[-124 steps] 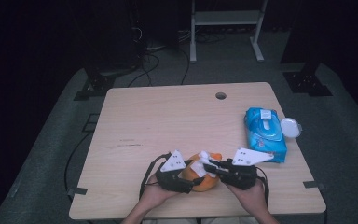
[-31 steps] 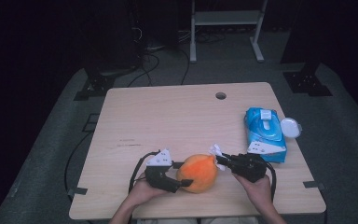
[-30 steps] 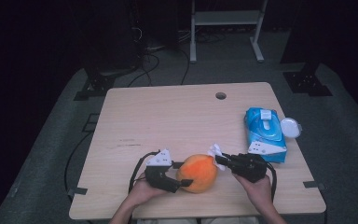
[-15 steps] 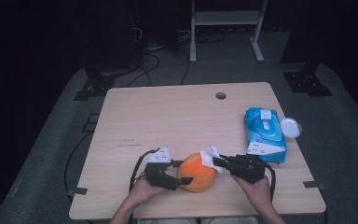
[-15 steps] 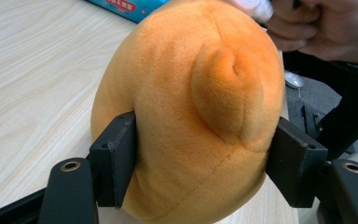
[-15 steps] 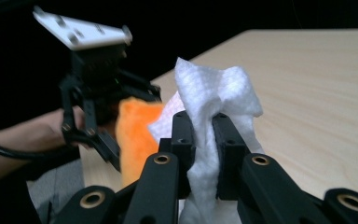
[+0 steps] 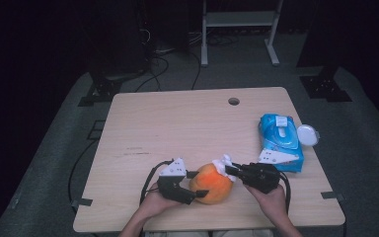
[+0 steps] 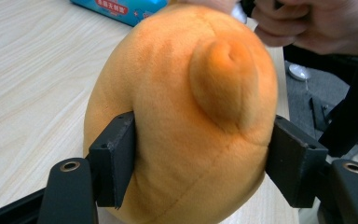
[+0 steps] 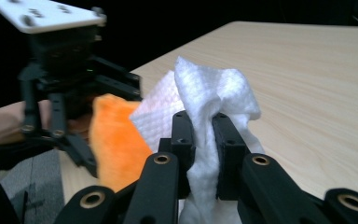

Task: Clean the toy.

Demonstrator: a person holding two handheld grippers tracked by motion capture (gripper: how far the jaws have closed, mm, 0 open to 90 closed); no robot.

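An orange plush toy (image 7: 211, 183) sits near the table's front edge, and my left gripper (image 7: 193, 187) is shut on it. The left gripper view has both black jaws pressed into the plush toy's (image 8: 182, 116) sides, with a small round nub facing the camera. My right gripper (image 7: 232, 170) is shut on a crumpled white wipe (image 7: 224, 163) that rests against the toy's upper right side. Seen from the right gripper view, the wipe (image 9: 205, 102) is pinched between the jaws, with the orange toy (image 9: 116, 140) and the left gripper (image 9: 60, 70) behind it.
A blue pack of wipes (image 7: 280, 140) lies at the table's right edge with a round white lid (image 7: 308, 135) beside it. A cable hole (image 7: 234, 101) is near the far edge. The wooden table (image 7: 177, 128) has bare room in its middle and left.
The right gripper has carried the wipe left across the toy's top right side. The left gripper keeps its hold on the toy, which has barely shifted.
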